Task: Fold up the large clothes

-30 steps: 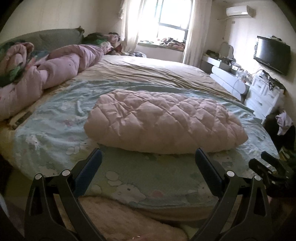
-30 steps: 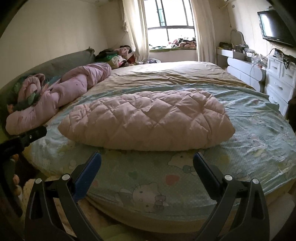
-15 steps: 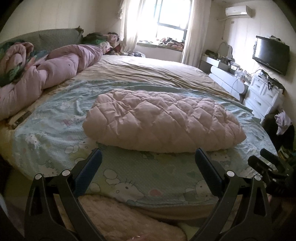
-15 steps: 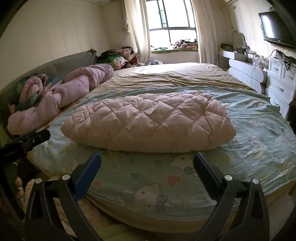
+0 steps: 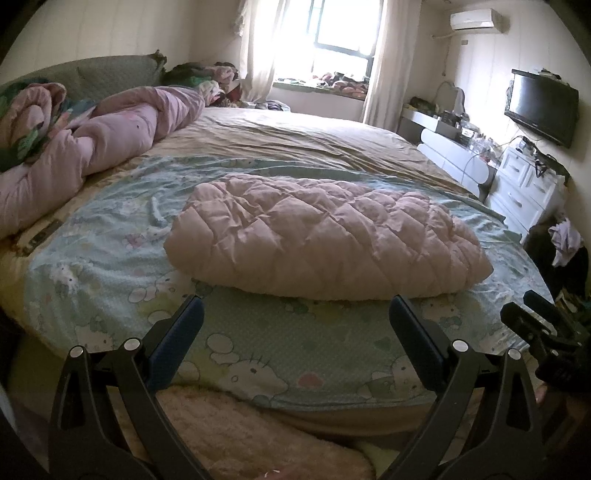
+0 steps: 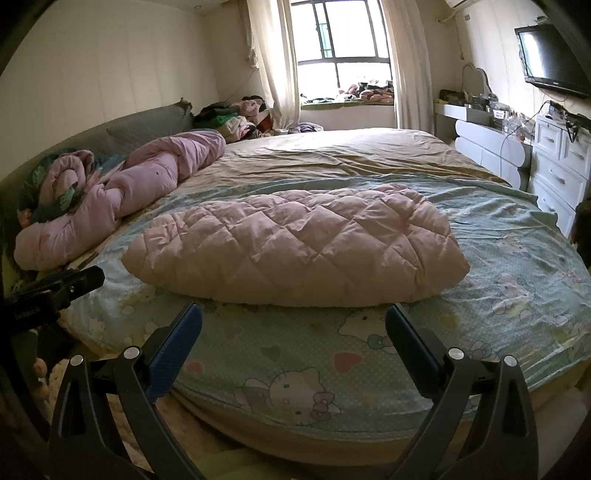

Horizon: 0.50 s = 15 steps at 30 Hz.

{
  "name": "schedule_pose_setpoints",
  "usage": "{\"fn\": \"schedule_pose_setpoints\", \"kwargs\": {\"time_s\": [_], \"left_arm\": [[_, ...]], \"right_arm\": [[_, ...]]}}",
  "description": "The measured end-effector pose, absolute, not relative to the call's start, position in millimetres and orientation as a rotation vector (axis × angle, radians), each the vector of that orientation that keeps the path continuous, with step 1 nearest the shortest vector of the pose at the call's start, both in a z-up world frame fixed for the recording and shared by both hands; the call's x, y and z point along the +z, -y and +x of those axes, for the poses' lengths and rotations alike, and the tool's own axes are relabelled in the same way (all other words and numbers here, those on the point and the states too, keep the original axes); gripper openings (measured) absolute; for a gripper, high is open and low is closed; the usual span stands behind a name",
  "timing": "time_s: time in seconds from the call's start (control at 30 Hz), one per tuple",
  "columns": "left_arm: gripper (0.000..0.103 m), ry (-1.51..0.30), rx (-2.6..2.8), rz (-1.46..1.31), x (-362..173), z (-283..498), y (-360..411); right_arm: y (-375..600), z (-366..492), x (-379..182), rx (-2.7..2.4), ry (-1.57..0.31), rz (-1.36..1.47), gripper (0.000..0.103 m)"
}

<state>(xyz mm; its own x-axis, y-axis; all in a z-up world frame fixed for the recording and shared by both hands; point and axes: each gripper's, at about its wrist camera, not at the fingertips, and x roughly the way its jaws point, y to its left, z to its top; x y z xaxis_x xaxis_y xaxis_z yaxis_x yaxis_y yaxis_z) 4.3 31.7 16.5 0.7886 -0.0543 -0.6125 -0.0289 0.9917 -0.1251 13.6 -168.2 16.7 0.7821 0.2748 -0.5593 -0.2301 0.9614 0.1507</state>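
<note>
Both the left gripper (image 5: 295,317) and right gripper (image 6: 293,325) hang spread and empty off the near bed (image 6: 369,406) edge. The pink coat (image 5: 325,240) lies bundled on the sheet just beyond, so probably best to pinch its near corners evenly and lift together.

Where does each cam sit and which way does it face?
Left wrist: on the left gripper off the bed's foot, facing the quilted coat and window; own open fingers show, right gripper at right edge.
Right wrist: on the right gripper, same heading, further right; left gripper at left edge.
Shared: coat, bed, window, TV.
</note>
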Motion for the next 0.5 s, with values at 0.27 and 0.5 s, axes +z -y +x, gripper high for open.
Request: {"fn": "schedule_pose_setpoints", "kwargs": {"time_s": [0.27,0.5], "left_arm": [[0.094,-0.659,-0.01,-0.13,16.1,3.2,-32.3],[0.094,-0.659,-0.008,-0.128,15.2,3.7,-34.2]], "right_arm": [[168.0,12.9,17.6,0.27,-0.611,0.074,0.099],[167.5,12.7,17.7,0.27,-0.613,0.074,0.099]]}}
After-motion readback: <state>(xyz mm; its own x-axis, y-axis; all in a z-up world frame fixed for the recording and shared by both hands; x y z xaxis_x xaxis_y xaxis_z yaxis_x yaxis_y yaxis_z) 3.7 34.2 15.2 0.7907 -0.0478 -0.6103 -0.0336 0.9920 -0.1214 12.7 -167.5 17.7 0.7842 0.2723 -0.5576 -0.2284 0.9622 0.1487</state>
